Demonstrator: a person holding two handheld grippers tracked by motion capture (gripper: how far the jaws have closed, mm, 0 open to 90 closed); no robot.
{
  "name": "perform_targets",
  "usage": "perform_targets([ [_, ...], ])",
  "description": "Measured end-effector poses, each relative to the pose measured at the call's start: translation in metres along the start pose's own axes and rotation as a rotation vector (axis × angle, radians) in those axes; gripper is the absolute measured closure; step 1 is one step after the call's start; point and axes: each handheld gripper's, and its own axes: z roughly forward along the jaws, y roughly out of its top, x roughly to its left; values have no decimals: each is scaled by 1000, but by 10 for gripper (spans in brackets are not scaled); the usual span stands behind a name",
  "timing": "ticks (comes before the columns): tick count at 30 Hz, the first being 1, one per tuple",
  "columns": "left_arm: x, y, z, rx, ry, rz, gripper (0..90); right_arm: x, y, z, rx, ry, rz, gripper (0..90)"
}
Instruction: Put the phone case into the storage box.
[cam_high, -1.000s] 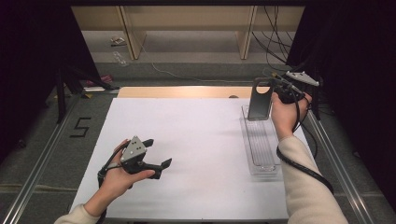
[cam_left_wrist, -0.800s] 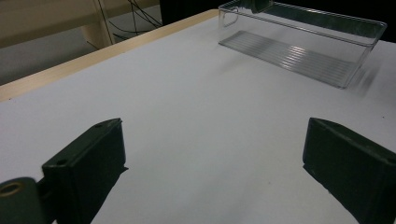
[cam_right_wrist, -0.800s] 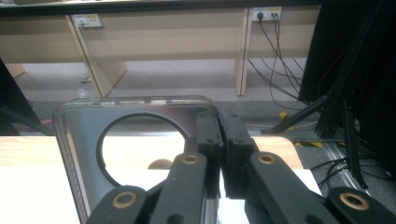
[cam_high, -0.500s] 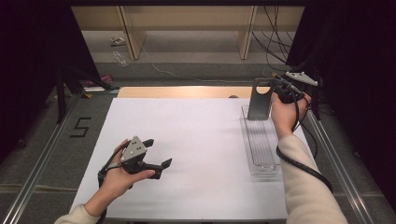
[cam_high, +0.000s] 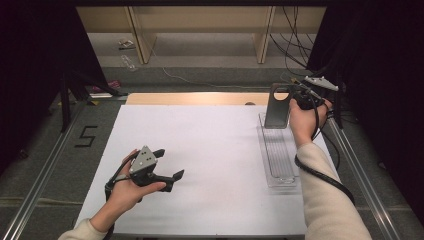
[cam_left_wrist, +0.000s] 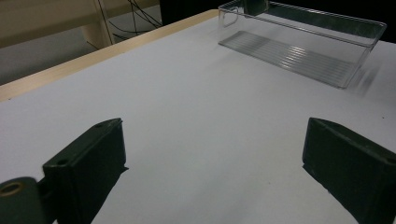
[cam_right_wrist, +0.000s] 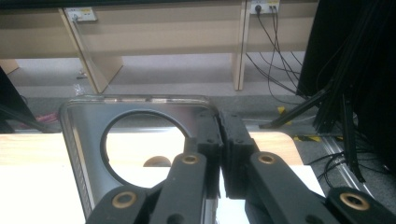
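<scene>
The right gripper is positioned at the far right corner of the white tabletop, held in the person's right hand. Its jaws are clamped on the edge of a dark grey panel with a round hole near its top. In the right gripper view, the two black jaws meet on the right margin of the panel, just beside the hole, with the panel edge pinched between them.

The panel stands upright at the far end of a clear plastic tray. The tray is long and narrow, with a ribbed floor, and lies along the right side of the tabletop with its length running away from the person. Whether the lower edge of the panel rests on the tray floor cannot be determined.

The left gripper is held in the left hand low over the near left area of the tabletop, well apart from the tray. Its jaws stand wide apart with nothing between them. In the left gripper view, both jaws frame bare tabletop, and the clear plastic tray appears farther off at the upper right.

A black cable trails from the right gripper along the person's right sleeve.
</scene>
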Motion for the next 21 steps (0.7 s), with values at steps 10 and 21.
perform_targets([
  [10,0,0,0,1,1,-1,57,0,-1,5,9,-3,-2,877],
  [21,0,0,0,-1,0,-1,57,1,-4,10,23,-6,-4,876],
])
